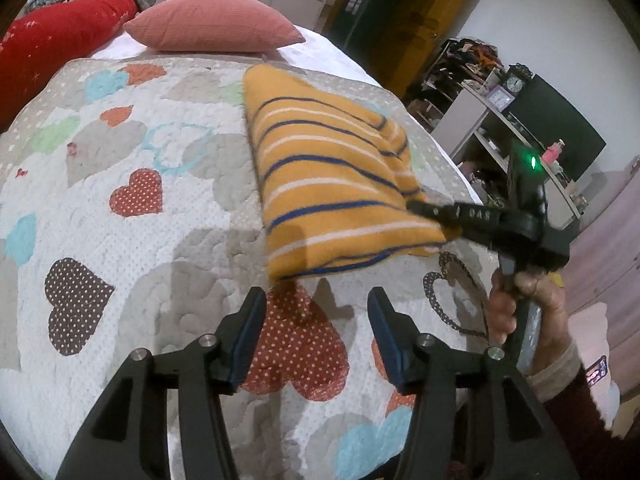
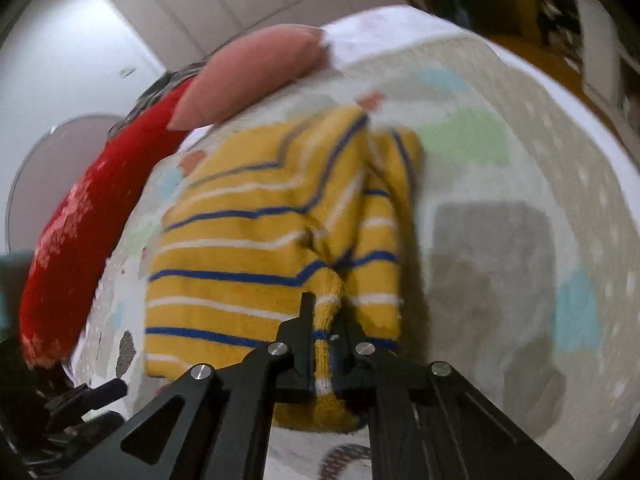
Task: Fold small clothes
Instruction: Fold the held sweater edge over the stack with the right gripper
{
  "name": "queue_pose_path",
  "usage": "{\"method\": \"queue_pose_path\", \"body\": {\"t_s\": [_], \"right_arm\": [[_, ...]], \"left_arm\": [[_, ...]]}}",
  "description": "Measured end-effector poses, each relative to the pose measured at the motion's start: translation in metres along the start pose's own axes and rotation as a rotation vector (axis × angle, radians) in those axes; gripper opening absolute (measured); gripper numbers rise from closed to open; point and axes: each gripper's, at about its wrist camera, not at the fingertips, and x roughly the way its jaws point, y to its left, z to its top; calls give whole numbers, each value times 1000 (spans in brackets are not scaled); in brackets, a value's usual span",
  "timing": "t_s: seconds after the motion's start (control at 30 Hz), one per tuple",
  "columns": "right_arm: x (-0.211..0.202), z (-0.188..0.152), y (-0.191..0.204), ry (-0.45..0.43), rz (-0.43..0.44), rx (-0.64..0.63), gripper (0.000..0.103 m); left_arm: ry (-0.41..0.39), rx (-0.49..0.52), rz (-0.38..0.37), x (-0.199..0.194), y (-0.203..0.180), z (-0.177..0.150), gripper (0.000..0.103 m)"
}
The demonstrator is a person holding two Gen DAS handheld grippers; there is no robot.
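A small yellow sweater [image 1: 332, 168] with blue and white stripes lies folded on the heart-patterned quilt [image 1: 120, 220]. My left gripper [image 1: 316, 320] hangs open just short of the sweater's near edge, nothing between its fingers. My right gripper [image 1: 420, 208] reaches in from the right and pinches the sweater's right edge. In the right wrist view the right gripper [image 2: 326, 320] is shut on a bunched fold of the yellow sweater [image 2: 240, 248], with cloth squeezed between the pads. That view is blurred.
A pink pillow [image 1: 216, 20] and a red cushion [image 1: 52, 40] lie at the head of the bed. Shelves with clutter [image 1: 500, 120] and a dark screen stand to the right beyond the bed edge. A person's hand [image 1: 524, 300] holds the right gripper's handle.
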Motion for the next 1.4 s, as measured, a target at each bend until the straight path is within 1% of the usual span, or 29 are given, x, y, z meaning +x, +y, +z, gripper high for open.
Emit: {"method": "queue_pose_path", "body": {"t_s": [0.07,0.13,0.3,0.4,0.43,0.47,0.5,0.53,0.57,0.6,0.63,0.67,0.7,0.73,0.77,0.87,0.97,1.0,1.03,1.07,1.1,1.13,1.17,1.2,1.23,1.27,1.3,1.33,1.4], "right_arm": [[0,-7,-19,-3,66,85,3],[1,-9,-27,-7,105,122,3],[3,-7,-32,-1,134,143,2],[-2,-10,-33,-16,140,113,2],[-5,-12,-31,-20,135,99,3],[-14,-14,-28,-30,129,85,8],[-22,-13,-25,-49,129,77,9],[-34,-10,-22,-82,136,67,17],[-45,-9,-20,-112,142,57,30],[-54,-4,-20,-143,144,49,39],[-63,1,-21,-175,132,44,59],[-66,7,-22,-193,117,43,73],[-66,14,-24,-202,100,41,76],[-61,22,-27,-194,81,39,77],[-53,29,-28,-174,65,38,77],[-16,49,-35,-79,39,48,77],[16,62,-39,-35,31,48,77],[26,65,-41,-24,50,58,78],[35,67,-43,-21,81,75,80],[39,68,-43,-31,104,87,81],[41,69,-42,-37,128,94,80],[47,69,-40,-27,184,111,72],[53,70,-38,-5,244,139,50],[58,71,-36,10,295,175,44],[59,71,-31,2,318,193,40],[58,73,-25,-6,323,189,37],[55,75,-18,-14,334,181,36],[50,77,-7,-22,366,165,35],[42,78,10,-38,416,133,35]], "left_arm": [[-1,-13,5,-1,4,1,52],[0,-40,0,-2,11,3,53],[-8,-115,-6,-5,31,10,61],[-17,-139,-5,-7,42,16,64],[-21,-145,-5,-7,47,19,65],[-25,-148,-5,-7,50,21,66],[-31,-149,-7,-8,54,25,69],[-38,-151,-11,-7,59,30,71],[-45,-152,-17,-6,63,37,76],[-50,-151,-24,-4,66,42,82],[-51,-146,-38,1,71,52,85],[-48,-142,-48,9,75,61,86],[-46,-141,-55,14,77,67,86],[-42,-143,-74,23,80,76,86],[-29,-144,-106,34,83,84,87],[23,-154,-170,68,88,104,88],[98,-157,-259,105,87,117,90],[126,-152,-295,117,84,119,94],[158,-146,-334,129,80,119,95],[185,-141,-361,141,75,118,97],[190,-127,-359,147,70,117,98],[177,-105,-356,147,65,117,98],[176,-99,-384,146,61,119,87],[179,-110,-383,144,60,120,78],[165,-120,-381,137,61,124,74],[143,-120,-393,126,62,129,64],[126,-121,-400,114,64,134,61],[104,-120,-397,102,65,138,61],[55,-85,-353,74,64,149,61]]}}
